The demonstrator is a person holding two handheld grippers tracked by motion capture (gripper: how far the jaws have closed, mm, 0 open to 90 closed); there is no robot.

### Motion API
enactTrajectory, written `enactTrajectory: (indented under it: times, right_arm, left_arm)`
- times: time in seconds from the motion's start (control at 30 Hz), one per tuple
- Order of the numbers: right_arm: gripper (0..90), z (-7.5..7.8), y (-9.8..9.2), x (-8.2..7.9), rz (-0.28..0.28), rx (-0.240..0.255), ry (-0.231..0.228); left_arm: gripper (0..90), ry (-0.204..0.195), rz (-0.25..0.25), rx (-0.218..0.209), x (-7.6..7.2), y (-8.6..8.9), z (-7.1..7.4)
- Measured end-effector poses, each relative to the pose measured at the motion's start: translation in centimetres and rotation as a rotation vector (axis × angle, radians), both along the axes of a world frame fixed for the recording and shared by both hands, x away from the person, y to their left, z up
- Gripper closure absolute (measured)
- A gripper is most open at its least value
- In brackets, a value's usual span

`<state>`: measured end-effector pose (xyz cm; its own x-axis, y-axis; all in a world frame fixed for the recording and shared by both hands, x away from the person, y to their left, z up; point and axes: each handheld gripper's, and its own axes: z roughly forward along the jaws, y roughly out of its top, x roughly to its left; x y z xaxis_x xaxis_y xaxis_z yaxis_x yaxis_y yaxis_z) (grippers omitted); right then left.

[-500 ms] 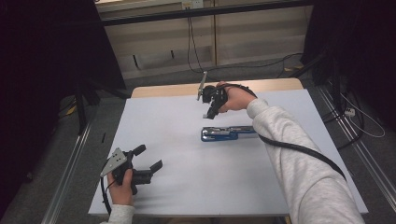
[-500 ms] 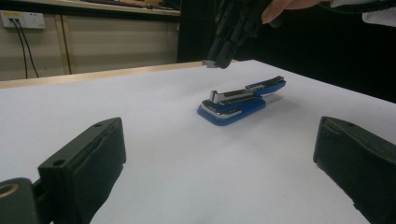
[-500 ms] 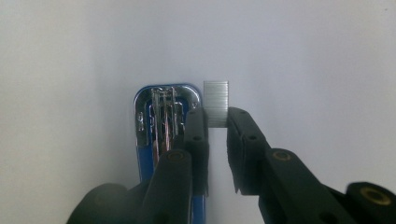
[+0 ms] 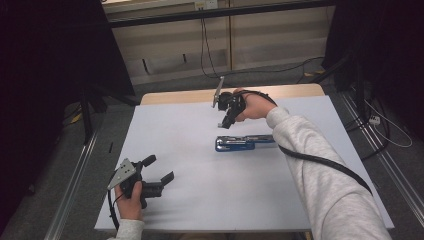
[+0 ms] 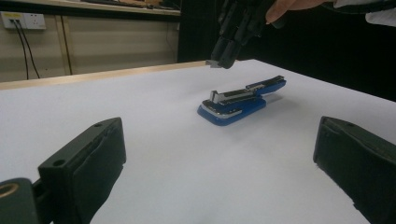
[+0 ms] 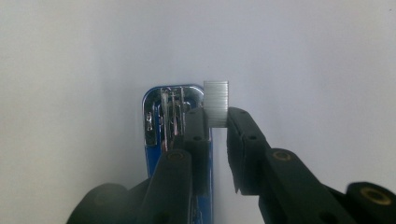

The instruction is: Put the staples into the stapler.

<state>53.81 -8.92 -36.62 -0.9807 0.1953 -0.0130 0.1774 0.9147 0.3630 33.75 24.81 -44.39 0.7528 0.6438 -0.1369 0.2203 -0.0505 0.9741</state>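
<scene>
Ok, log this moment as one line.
right gripper: shut on staple strip, above blue stapler | left gripper: open, empty | stapler: lying open on table

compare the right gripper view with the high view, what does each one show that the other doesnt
The right gripper view alone makes out a small strip of staples pinched between the right gripper jaws, just above the stapler's open metal channel. The high view alone takes in the left gripper, open and held low over the near left of the white table, plus the person's grey sleeve. Both show the blue stapler lying on the table under the right gripper.
</scene>
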Motion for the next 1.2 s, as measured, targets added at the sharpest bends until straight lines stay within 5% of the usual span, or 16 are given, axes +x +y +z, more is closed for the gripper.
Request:
enactTrajectory:
  times: [1.2]
  right_arm:
    - [78.2,-0.8,0.1,-1.6,0.035,0.017,0.038]
  left_arm:
    - [2.6,0.010,-0.001,0.016,0.0,-0.3,-0.1]
